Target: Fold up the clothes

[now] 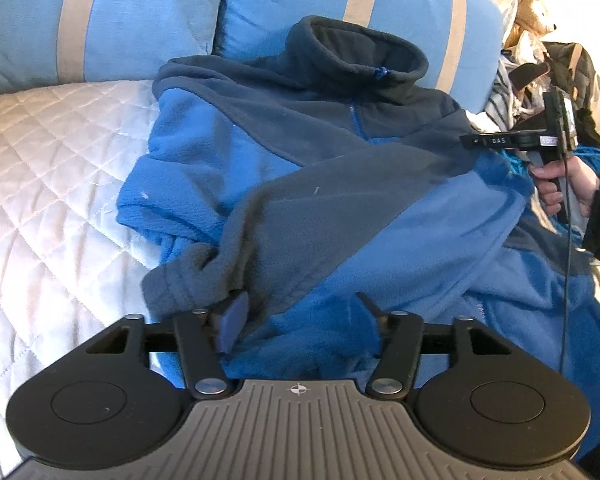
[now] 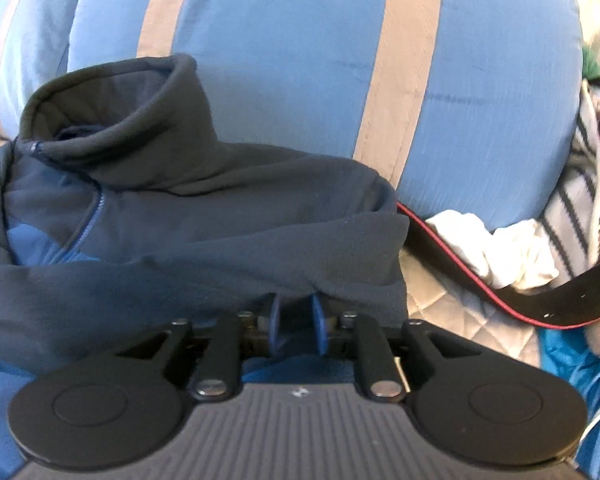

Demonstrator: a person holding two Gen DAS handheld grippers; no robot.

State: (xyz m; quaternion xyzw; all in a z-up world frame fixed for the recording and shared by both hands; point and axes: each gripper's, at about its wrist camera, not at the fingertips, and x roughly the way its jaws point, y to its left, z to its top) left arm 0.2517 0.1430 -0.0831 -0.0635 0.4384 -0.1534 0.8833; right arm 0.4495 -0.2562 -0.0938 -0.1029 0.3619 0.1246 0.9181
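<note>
A blue and navy fleece jacket [image 1: 320,152] lies front up on the white quilted bed cover [image 1: 52,168], its collar [image 1: 360,52] against the pillows. One navy sleeve [image 1: 300,216] is folded across the chest, and its cuff [image 1: 176,280] lies beside my left gripper [image 1: 300,316]. That gripper is open, with blue fleece bulging between its spread fingers. My right gripper [image 2: 296,320] is at the jacket's right shoulder [image 2: 340,240], open, pads apart, fingertips tucked under the navy fold. In the left wrist view a hand [image 1: 568,188] holds the right gripper [image 1: 472,142] there.
Two blue pillows with beige stripes [image 2: 300,80] stand behind the jacket. To the right lies a heap of clothes: striped cloth [image 2: 572,208], white cloth [image 2: 500,248] and a black strap with a red edge [image 2: 540,304]. A plush toy [image 1: 532,8] sits at the far right.
</note>
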